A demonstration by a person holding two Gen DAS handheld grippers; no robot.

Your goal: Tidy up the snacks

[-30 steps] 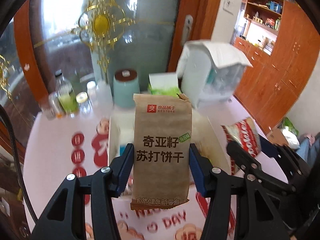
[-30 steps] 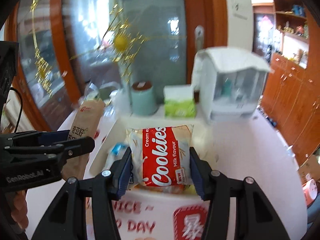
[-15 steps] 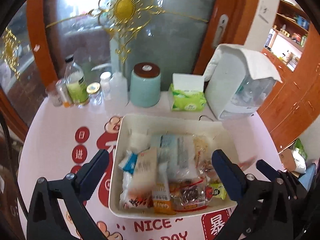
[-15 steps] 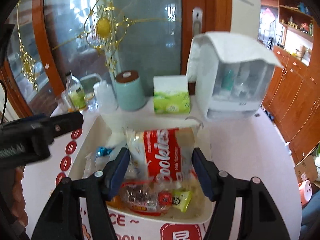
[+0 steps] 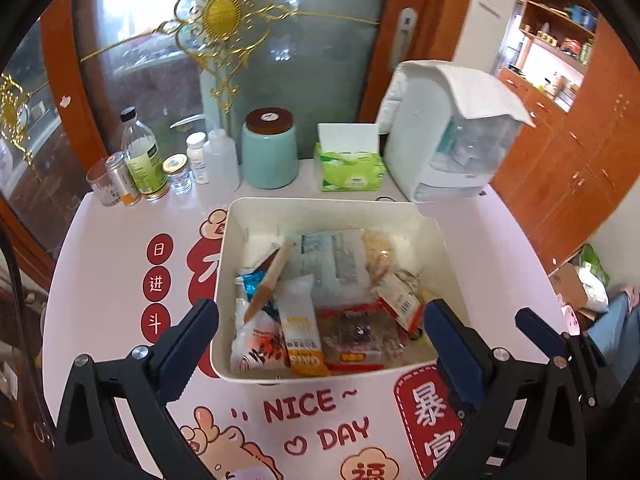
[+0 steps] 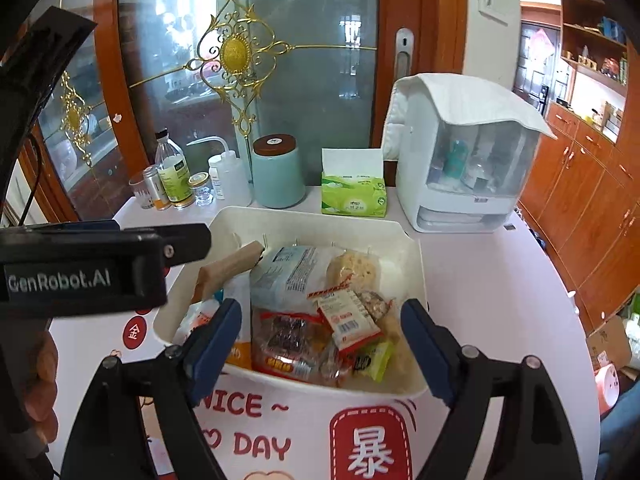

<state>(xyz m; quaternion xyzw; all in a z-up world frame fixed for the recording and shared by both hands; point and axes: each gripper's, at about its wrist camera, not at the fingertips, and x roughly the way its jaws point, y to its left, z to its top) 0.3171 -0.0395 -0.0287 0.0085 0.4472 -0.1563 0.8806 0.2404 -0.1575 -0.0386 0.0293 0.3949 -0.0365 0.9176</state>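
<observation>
Below both grippers, straight ahead and slightly down, sits the cream rectangular plastic bin (image 5: 424, 224) that takes the snacks. The left gripper (image 5: 320, 332) is spread to its widest with nothing between its blue pads, straddling the near wall of the bin. The right gripper (image 6: 322, 330) has just been opening; its jaws stand fairly wide and touch none of the packets that show between them. Neither holds anything.

The brown paper cracker packet (image 5: 270, 276) leans on edge at the left side of the bin, its long axis running from the near left up toward the far wall, tilted, not flat. The red-and-white cookie packet (image 6: 346, 314) lies among the clear-wrapped snacks toward the bin's middle and right. The left gripper looks nearer the brown packet, the right one nearer the cookies. I'd judge both drops done, so the next move would be a withdrawal, or a nudge to lay the leaning packet flat.

The pale pink counter (image 5: 480, 248) carries red cartoon prints and lettering. Behind the bin stand a mint ceramic jar with a brown lid (image 5: 270, 148), a green tissue box (image 5: 350, 166), a white dispenser draped with a cloth (image 5: 448, 132) and a cluster of small bottles (image 5: 160, 164). A frosted glass door with gold ornament and orange wooden cabinets close the room.
</observation>
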